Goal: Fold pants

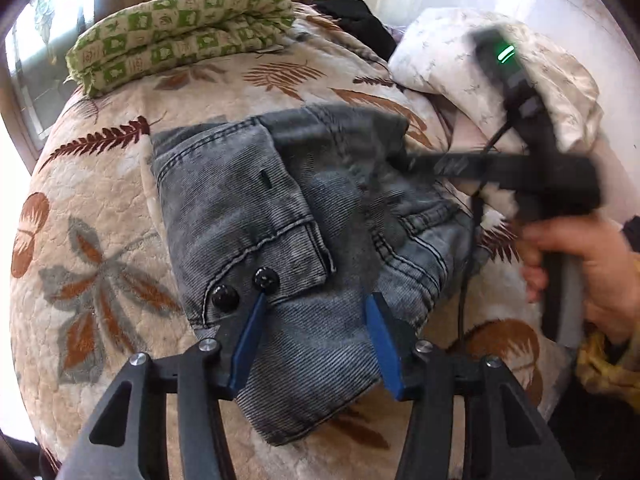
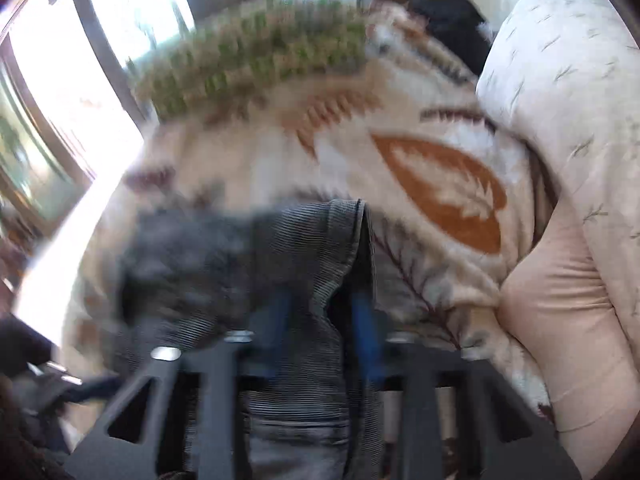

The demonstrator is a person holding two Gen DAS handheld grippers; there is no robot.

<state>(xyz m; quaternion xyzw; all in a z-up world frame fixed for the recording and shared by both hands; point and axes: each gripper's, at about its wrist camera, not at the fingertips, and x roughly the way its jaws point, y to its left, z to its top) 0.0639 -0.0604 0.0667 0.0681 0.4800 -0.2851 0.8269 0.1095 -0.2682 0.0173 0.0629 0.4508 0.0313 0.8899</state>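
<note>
Home bedroom, leaf-patterned bedspread (image 1: 240, 92), white pillow (image 1: 440, 60), curtained window (image 2: 132, 12)

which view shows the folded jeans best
The left wrist view: the folded jeans lie sharp and almost whole on the leaf-print blanket, with seams, pocket and two black buttons clear. The right wrist view is motion-blurred and shows only a grey strip of denim at its gripper.

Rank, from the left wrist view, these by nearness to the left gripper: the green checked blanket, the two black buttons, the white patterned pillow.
From the left gripper:
1. Two black buttons, at its left fingertip, on the jeans.
2. White patterned pillow, upper right.
3. Green checked blanket, folded at the bed's far edge, upper left.
</note>
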